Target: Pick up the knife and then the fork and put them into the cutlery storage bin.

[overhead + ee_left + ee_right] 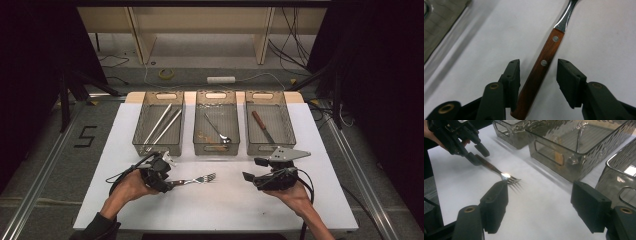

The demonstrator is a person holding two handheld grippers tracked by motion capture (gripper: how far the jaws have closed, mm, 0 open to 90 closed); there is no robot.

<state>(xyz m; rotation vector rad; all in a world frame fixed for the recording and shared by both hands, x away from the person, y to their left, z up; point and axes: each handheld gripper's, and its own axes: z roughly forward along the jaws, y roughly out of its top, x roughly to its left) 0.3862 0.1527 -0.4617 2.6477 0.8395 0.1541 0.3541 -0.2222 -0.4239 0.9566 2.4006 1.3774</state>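
A fork [196, 179] with a reddish wooden handle [541, 67] lies flat on the white table, tines pointing right. My left gripper [169, 183] sits low over the handle's end, and the handle runs between its two jaws. The left jaw stands close against the wood, while a gap shows on the right side, so the pads do not clamp it. In the right gripper view the fork [506, 177] gleams ahead, with the left gripper [477, 155] behind it. My right gripper [254, 169] rests to the right of the fork, open, with nothing between its jaws.
Three clear bins stand in a row behind the grippers. The left bin [157, 148] holds long metal pieces, the middle bin [216, 149] a spoon [220, 132], the right bin [270, 149] a wooden-handled knife [261, 125]. White table [220, 210] lies in front.
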